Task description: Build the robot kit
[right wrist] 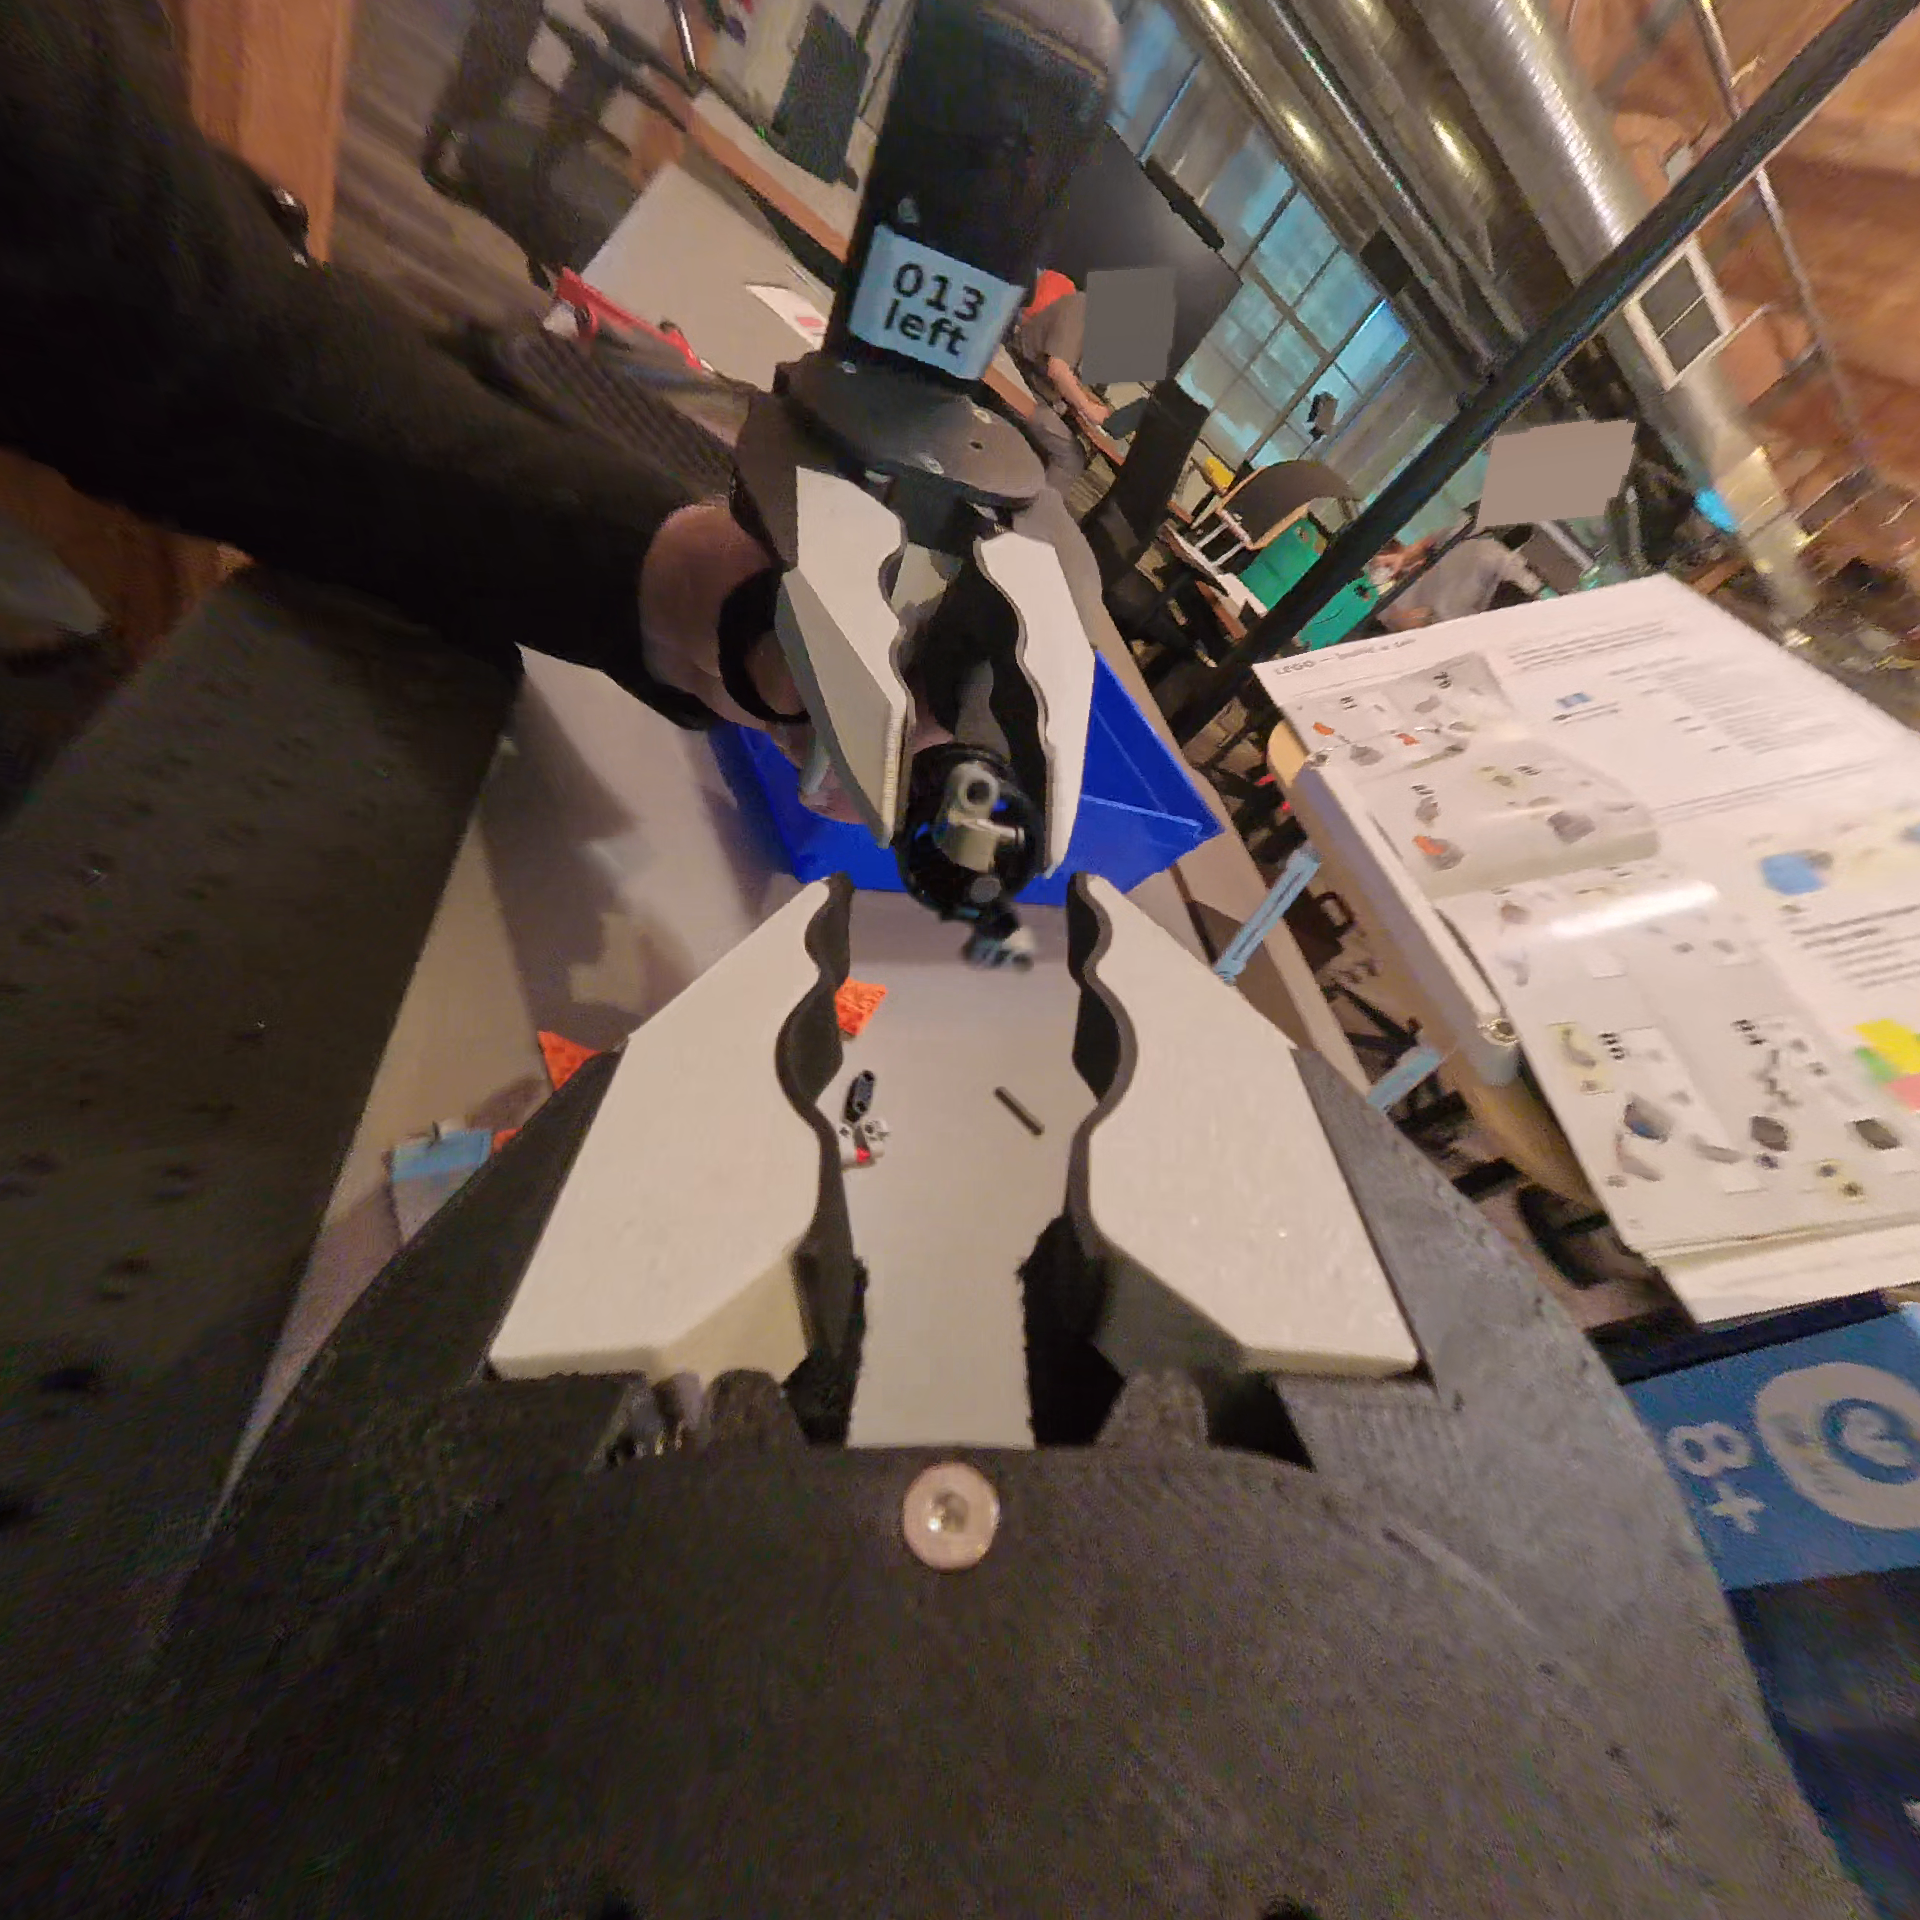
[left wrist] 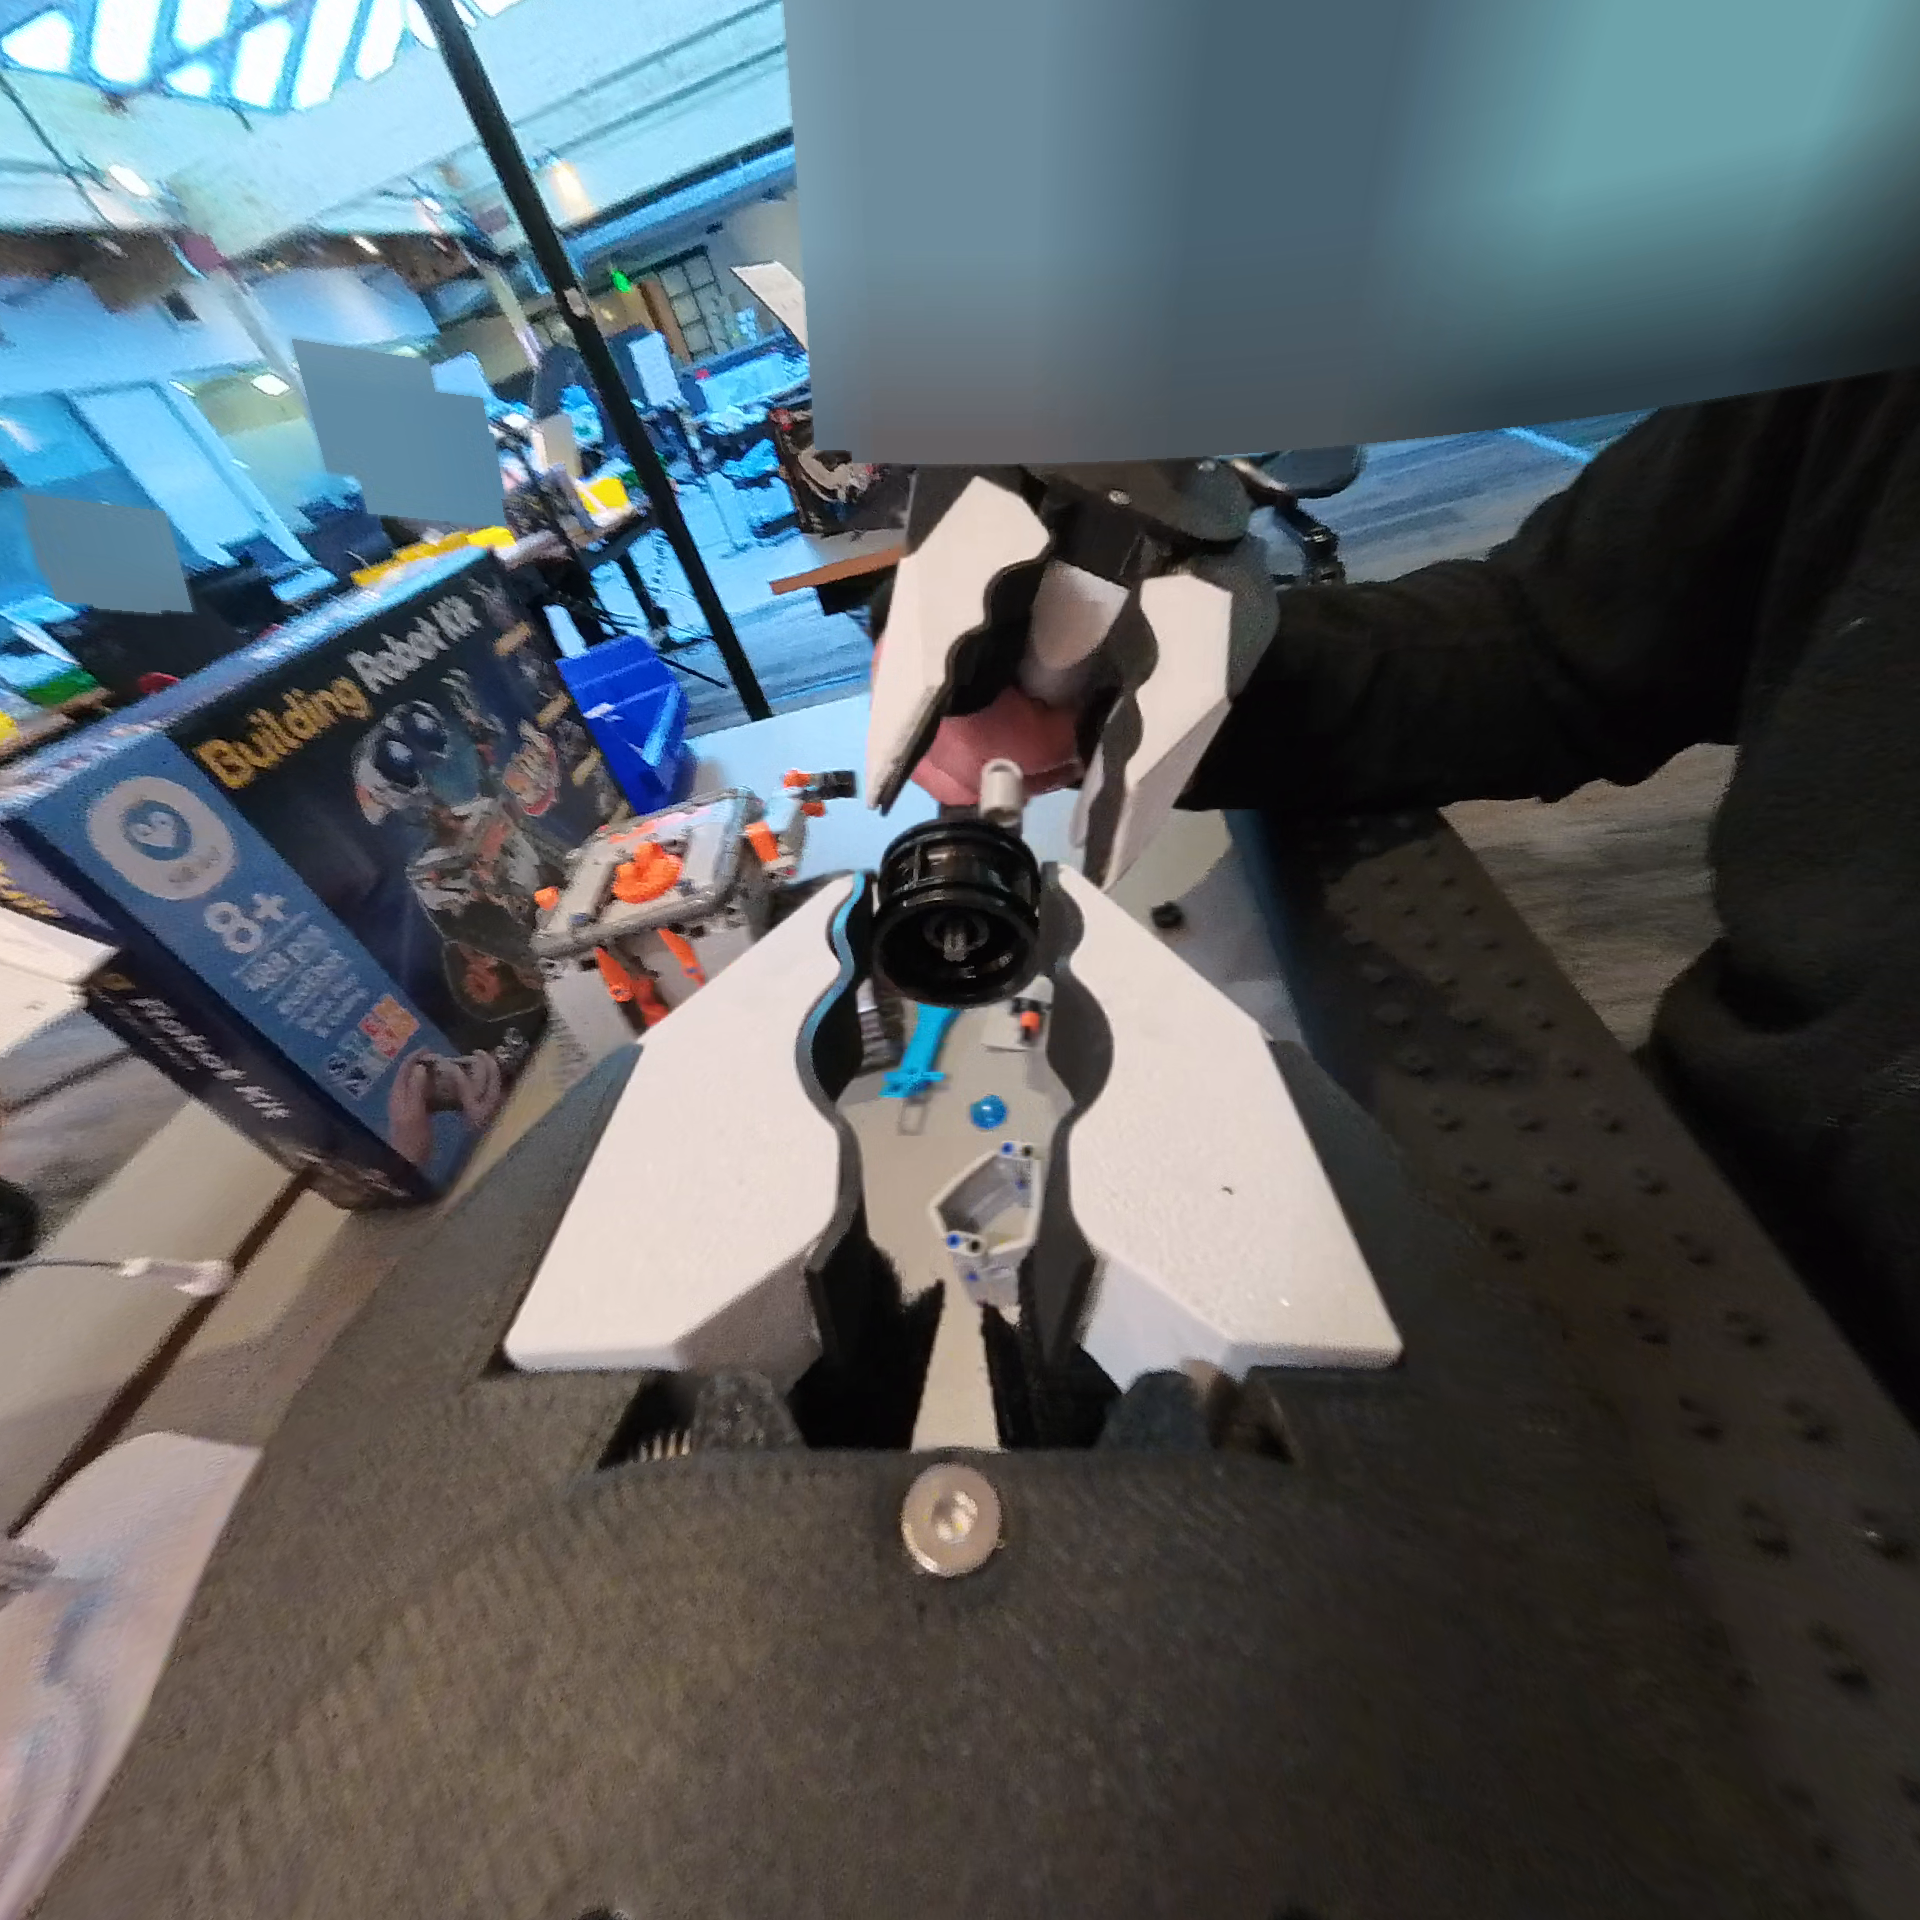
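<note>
My left gripper (left wrist: 956,904) is shut on a black wheel hub (left wrist: 956,935) and holds it by its rim above the table. A small grey connector (left wrist: 1000,781) sticks out of the hub's far side. My right gripper (left wrist: 992,831) faces it from the far side, open, with its fingertips on either side of the connector. In the right wrist view my right gripper (right wrist: 956,894) is open and empty. Its tips are just short of the hub (right wrist: 935,862) and grey connector (right wrist: 977,816), which the left gripper (right wrist: 971,842) holds.
A blue kit box (left wrist: 312,883), a part-built grey and orange model (left wrist: 665,883) and a blue bin (right wrist: 1132,790) stand on the grey table (right wrist: 935,1299). An open instruction booklet (right wrist: 1610,883) lies to the right. Loose pieces lie below: a blue beam (left wrist: 920,1049), a grey angled part (left wrist: 987,1205), orange plates (right wrist: 857,1003).
</note>
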